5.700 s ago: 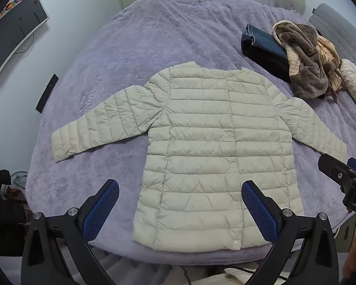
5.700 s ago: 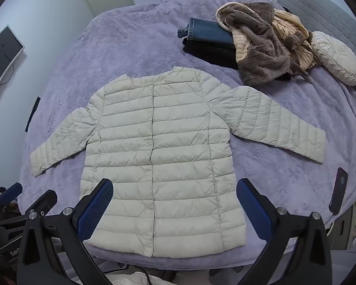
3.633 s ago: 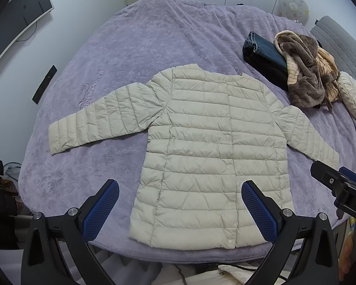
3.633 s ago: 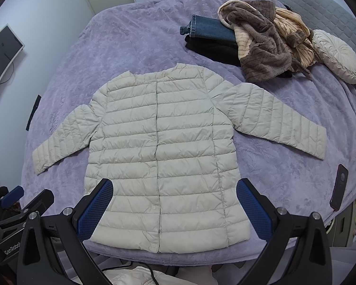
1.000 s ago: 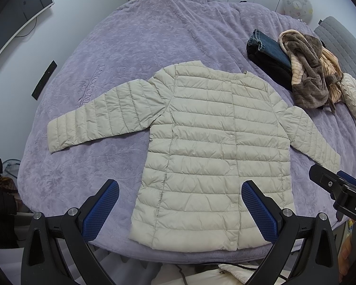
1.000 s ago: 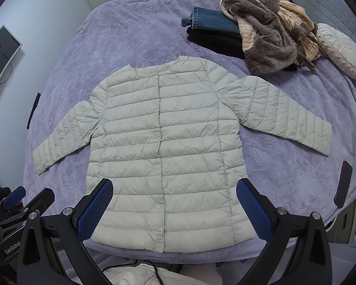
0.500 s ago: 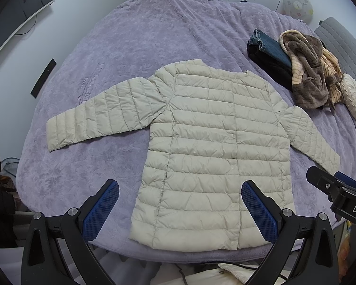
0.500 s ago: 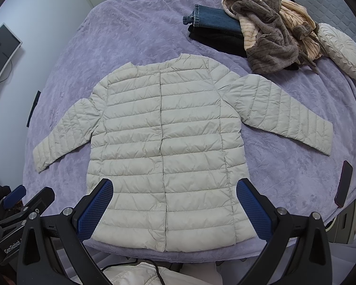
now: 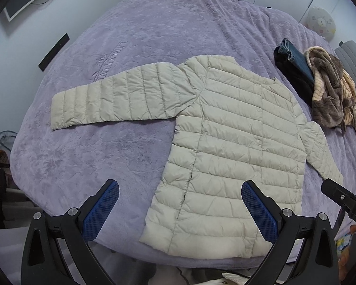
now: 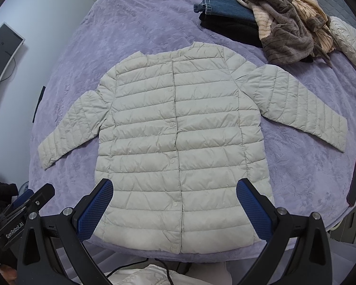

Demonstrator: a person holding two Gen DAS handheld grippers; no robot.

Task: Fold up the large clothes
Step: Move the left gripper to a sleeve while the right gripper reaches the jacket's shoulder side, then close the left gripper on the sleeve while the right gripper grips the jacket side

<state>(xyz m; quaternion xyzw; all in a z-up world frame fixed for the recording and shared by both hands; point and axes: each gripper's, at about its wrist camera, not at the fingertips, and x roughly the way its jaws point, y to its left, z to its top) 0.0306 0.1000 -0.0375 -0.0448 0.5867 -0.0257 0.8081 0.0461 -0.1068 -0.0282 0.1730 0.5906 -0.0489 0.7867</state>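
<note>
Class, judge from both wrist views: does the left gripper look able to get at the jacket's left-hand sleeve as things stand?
Probably yes. The left gripper is open and holds nothing, and the sleeve lies flat on the purple bedspread with nothing on it; only bare bedspread lies between them.

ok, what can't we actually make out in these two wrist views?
- Jacket underside: hidden against the bedspread in both views.
- Black garment, right view: mostly covered by the jeans and brown fleece.
- Dark flat object, right view, near the bed's right edge: too small to identify.
- Left gripper and right gripper: open; only the fingers show, the hands are out of frame.
</note>
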